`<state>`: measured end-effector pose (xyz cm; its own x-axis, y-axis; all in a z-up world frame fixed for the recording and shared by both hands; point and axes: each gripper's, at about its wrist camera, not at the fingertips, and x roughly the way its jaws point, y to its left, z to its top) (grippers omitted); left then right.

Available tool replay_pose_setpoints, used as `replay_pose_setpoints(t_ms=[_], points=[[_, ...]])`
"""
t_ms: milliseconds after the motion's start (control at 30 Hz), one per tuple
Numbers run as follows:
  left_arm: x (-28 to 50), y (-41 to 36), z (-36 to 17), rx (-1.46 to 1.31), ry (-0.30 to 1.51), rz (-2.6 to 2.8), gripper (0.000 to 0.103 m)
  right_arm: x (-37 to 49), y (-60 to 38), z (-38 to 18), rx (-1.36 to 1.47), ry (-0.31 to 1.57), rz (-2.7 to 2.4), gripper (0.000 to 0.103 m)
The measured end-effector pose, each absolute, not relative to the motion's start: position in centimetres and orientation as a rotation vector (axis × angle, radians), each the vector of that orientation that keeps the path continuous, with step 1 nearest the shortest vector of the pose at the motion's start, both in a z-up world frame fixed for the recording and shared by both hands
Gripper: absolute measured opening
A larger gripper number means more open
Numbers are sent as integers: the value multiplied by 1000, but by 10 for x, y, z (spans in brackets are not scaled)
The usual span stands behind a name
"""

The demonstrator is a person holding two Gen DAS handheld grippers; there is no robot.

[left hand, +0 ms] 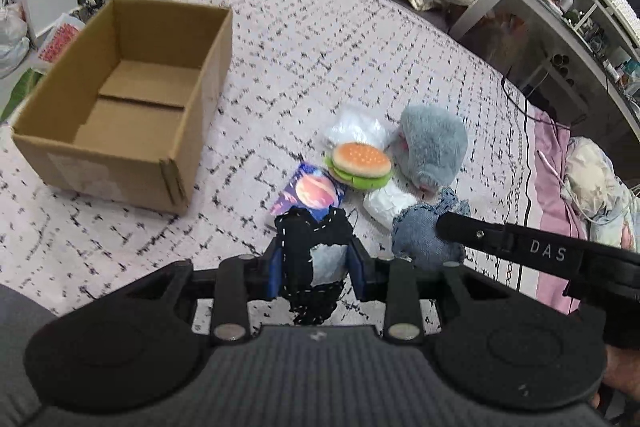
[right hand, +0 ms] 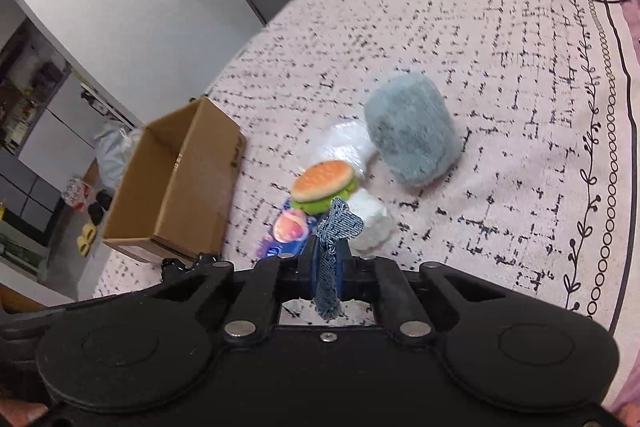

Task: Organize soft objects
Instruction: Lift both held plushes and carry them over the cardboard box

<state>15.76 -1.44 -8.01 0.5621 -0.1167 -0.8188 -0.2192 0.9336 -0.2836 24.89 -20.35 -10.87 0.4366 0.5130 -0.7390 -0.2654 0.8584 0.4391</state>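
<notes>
Between our left gripper's fingers a black stitched cloth is pinched; our right gripper is clamped on a denim scrap. Both hang limp and light, right of the box. Such floppy fabric holds best bunched mid-fold.

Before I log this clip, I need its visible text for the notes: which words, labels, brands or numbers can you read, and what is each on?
"DAS": white letters on the black arm of the right gripper, seen from the left wrist view.
Cardboard box: a pale label on its near side, too washed out to read; dark print on its side in the right wrist view, too blurred.
Blue planet-print packet: print too blurred to read.
</notes>
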Motion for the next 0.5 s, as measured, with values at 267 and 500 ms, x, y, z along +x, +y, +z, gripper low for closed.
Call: replay_pose_setpoints(t_ms=[267,500], points=[[154,5,-53,-359,901,97,32,240,-203,-86,310,881,546,8],[153,26,-36,-365,849,117,32,236,-194,-73,333,819,588,8]])
